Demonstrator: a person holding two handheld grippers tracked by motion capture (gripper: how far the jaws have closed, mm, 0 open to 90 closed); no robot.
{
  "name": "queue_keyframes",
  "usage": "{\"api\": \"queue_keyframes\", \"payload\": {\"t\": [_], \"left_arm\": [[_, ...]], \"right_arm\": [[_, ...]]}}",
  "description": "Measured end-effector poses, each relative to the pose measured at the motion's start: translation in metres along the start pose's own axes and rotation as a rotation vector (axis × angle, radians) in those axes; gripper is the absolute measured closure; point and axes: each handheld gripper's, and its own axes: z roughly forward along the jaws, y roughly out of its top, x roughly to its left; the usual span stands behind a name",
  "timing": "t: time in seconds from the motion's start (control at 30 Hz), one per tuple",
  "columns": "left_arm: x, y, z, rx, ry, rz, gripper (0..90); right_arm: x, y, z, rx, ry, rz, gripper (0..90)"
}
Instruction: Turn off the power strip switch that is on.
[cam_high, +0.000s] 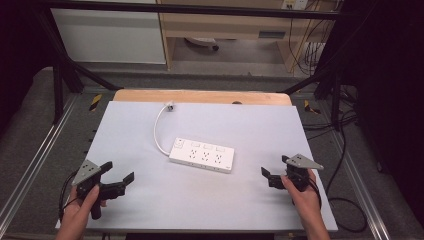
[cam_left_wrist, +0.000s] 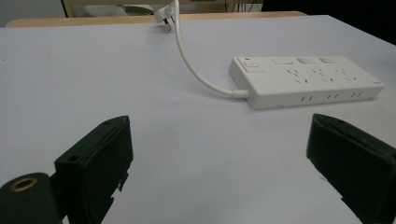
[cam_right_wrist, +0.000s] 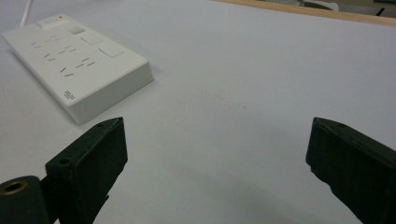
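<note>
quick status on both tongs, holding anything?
Left tongs: open, holding nothing.
Right tongs: open, holding nothing.

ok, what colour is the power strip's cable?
White, like the rectangular plastic power strip; its cable shows best in the left gripper view.

A table (cam_high: 150, 210) with a pale sheet over it, wood showing along the far edge. A white power strip (cam_high: 202, 155) lies flat mid-table, its cord (cam_high: 157, 129) curving to the far edge.
</note>
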Motion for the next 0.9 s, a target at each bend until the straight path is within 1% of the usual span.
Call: {"api": "queue_keyframes", "payload": {"t": [0.07, 0.2, 0.27, 0.4, 0.6, 0.67, 0.77, 0.8, 0.83, 0.9], "left_arm": [[-0.001, 0.000, 0.000, 0.005, -0.005, 0.007, 7.0], [-0.001, -0.001, -0.001, 0.003, -0.004, 0.010, 6.9], [-0.001, -0.001, -0.001, 0.002, -0.003, 0.007, 6.7], [-0.001, 0.000, 0.000, 0.004, -0.002, 0.009, 6.9], [0.000, 0.000, -0.002, -0.006, 0.000, 0.004, 6.9], [0.000, 0.000, -0.003, -0.012, 0.005, 0.012, 6.8], [0.000, 0.000, -0.003, -0.010, 0.005, 0.015, 6.8], [0.000, 0.000, -0.003, -0.011, 0.007, 0.015, 6.8], [-0.001, 0.000, -0.004, -0.012, 0.006, 0.017, 6.8], [-0.001, 0.000, -0.004, -0.011, 0.004, 0.021, 6.7]], "right_arm": [[0.000, 0.000, -0.003, -0.015, -0.002, 0.008, 5.6], [0.000, 0.001, -0.006, -0.021, -0.005, 0.017, 4.9], [0.000, 0.001, -0.006, -0.029, -0.007, 0.011, 4.8], [0.004, 0.004, -0.007, -0.048, 0.006, 0.006, 4.3], [0.009, 0.007, -0.011, -0.059, 0.015, -0.006, 3.8], [0.010, 0.008, -0.012, -0.074, 0.017, -0.003, 4.7], [0.011, 0.011, -0.013, -0.088, 0.007, -0.001, 5.0], [0.011, 0.013, -0.015, -0.103, 0.010, -0.003, 5.4], [0.011, 0.013, -0.015, -0.105, 0.008, -0.007, 5.5], [0.013, 0.014, -0.016, -0.100, 0.020, -0.010, 5.3]]}}
